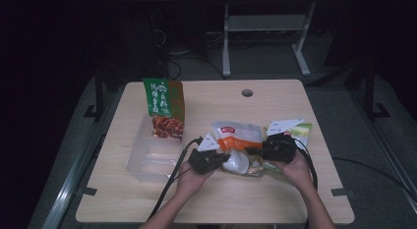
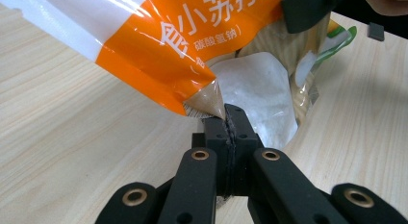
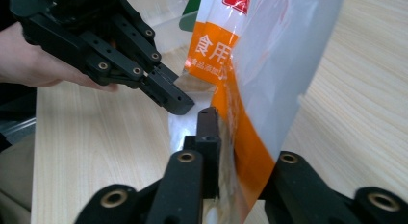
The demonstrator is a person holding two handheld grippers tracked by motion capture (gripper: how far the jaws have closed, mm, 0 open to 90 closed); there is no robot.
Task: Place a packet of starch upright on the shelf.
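Note:
An orange and white bag (image 1: 238,138) with printed characters hangs just above the table between my two grippers. My left gripper (image 2: 226,116) is shut on the bag's (image 2: 159,46) lower corner. It reaches in from the left (image 1: 223,159) and appears across the right gripper view (image 3: 180,106). My right gripper (image 3: 235,137) has the bag's (image 3: 269,56) opposite edge between its jaws. They stand slightly apart, and the film hides the far one. In the high view it (image 1: 255,151) comes in from the right.
A clear plastic container (image 1: 147,160) sits at the table's left with a green and red snack bag (image 1: 164,108) standing in it. A white packet (image 2: 260,84) lies under the orange bag. A green and white bag (image 1: 300,130) lies beside the right hand. A cable hole (image 1: 247,93) is at the back.

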